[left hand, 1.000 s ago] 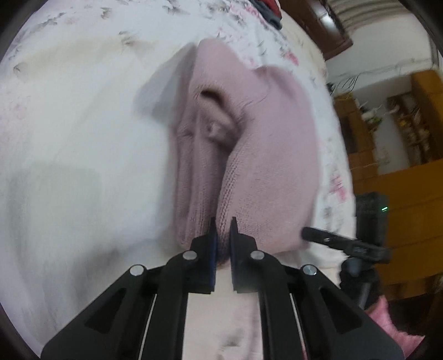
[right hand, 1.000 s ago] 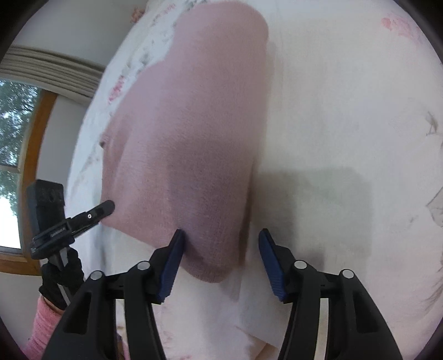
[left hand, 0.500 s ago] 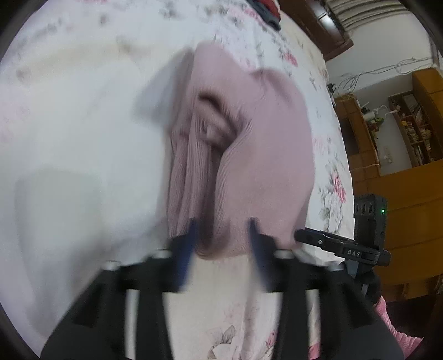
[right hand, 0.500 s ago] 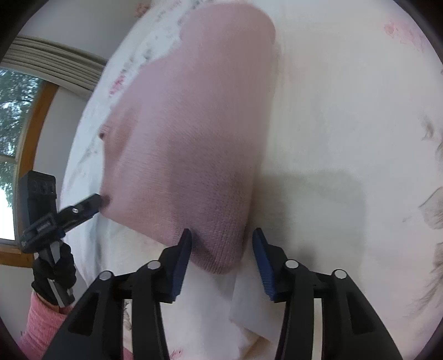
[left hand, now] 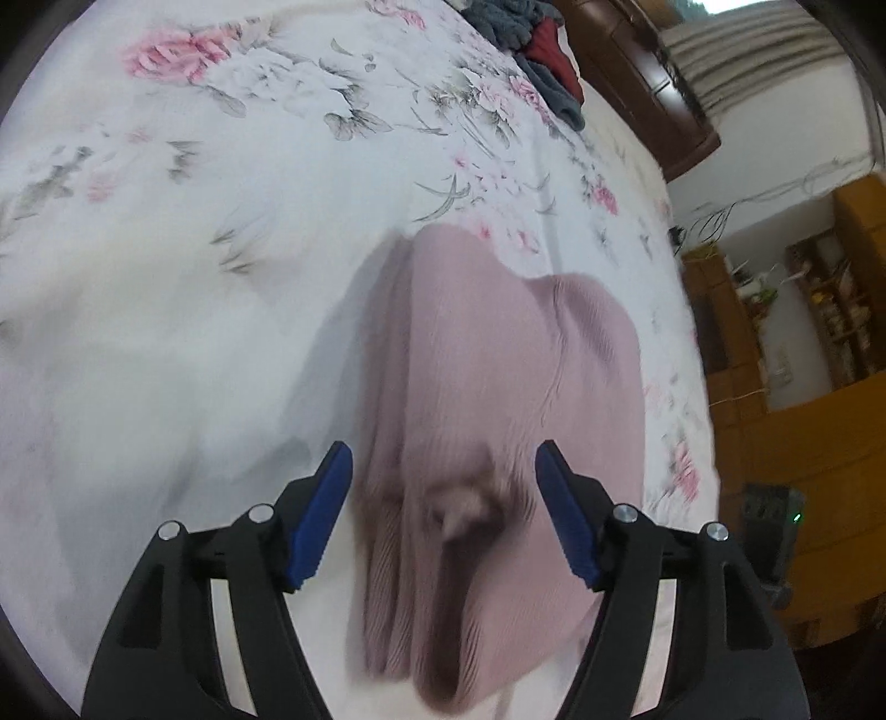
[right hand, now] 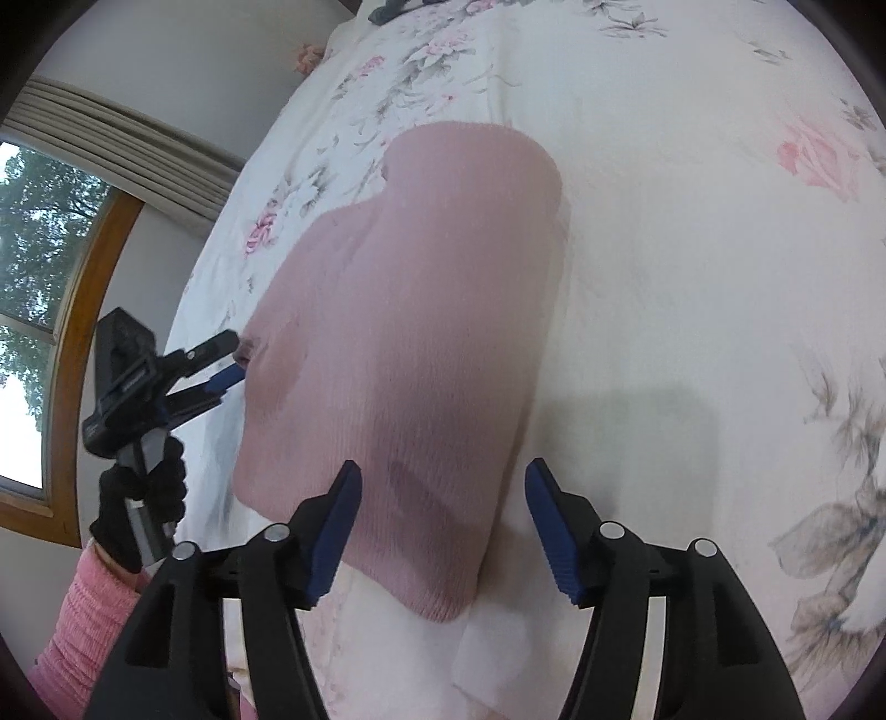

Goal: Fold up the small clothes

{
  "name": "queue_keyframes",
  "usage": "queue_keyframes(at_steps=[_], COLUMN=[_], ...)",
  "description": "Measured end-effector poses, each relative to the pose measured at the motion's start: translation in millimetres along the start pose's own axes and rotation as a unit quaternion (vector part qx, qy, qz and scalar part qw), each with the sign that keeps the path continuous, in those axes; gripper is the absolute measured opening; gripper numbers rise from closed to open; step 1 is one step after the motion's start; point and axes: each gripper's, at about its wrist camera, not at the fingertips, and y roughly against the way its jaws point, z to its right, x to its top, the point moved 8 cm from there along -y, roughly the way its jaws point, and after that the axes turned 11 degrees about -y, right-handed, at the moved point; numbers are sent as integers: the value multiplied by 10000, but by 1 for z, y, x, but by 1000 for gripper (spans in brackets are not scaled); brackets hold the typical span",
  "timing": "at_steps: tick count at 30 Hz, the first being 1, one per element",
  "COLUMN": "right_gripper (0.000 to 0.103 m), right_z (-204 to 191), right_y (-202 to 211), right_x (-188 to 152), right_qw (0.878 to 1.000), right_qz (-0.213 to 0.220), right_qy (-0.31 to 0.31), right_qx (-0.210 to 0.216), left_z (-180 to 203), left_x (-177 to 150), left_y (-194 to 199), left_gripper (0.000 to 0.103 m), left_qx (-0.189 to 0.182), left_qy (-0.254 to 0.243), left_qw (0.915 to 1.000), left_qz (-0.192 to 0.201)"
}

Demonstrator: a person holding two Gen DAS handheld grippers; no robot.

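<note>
A floral bedsheet (left hand: pixel 232 232) fills the room's middle, with wooden cabinets (left hand: pixel 797 421) and a wood-framed window (right hand: pixel 50 310).

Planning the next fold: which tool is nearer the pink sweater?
Roughly equal. The left tool and the right tool each hang open over a near edge of the pink sweater.

Folded garment (left hand: pixel 487 421) on the bedsheet (left hand: pixel 183 310), clothes pile (left hand: pixel 526 50) behind it at the bed's far edge
</note>
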Motion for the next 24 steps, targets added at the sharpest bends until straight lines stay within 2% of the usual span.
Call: queue_keyframes(at_steps=[4, 6, 12, 13, 15, 18, 19, 20, 23, 24], right_gripper=[66, 71, 77, 77, 85, 87, 87, 86, 71, 66], right_z=[-1, -2, 9, 11, 13, 15, 15, 15, 12, 10], right_y=[-7, -13, -26, -30, -41, -52, -56, -59, -58, -54], right_x=[11, 15, 26, 27, 30, 32, 33, 33, 33, 32], right_qw=[9996, 9989, 9946, 9939, 9924, 9873, 9850, 9833, 9799, 9800], right_qz=[-6, -32, -200, -236, -298, -439, -472, -486, -469, -448], right_qy=[-122, -221, -539, -570, -647, -885, -982, -1049, -1143, -1110], right_qx=[248, 417, 864, 914, 1002, 1248, 1340, 1405, 1565, 1591], left_z=[-4, -5, 13, 17, 20, 23, 24, 25, 27, 27], left_x=[2, -2, -5, -7, -9, -11, -10, -11, -13, -14], left_y=[-25, -39, -55, -59, -69, -76, -76, -77, -77, -76], left_gripper=[67, 67, 70, 70, 70, 70, 69, 61, 48, 47], left_qx=[-273, -508, -961, -999, -981, -851, -819, -760, -672, -707], left_qy=[160, 215, -48, -113, -179, -234, -244, -286, -318, -270], left_qw=[9993, 9978, 9945, 9939, 9934, 9943, 9946, 9950, 9958, 9958], left_qz=[-219, -355, -407, -458, -567, -602, -585, -575, -534, -507])
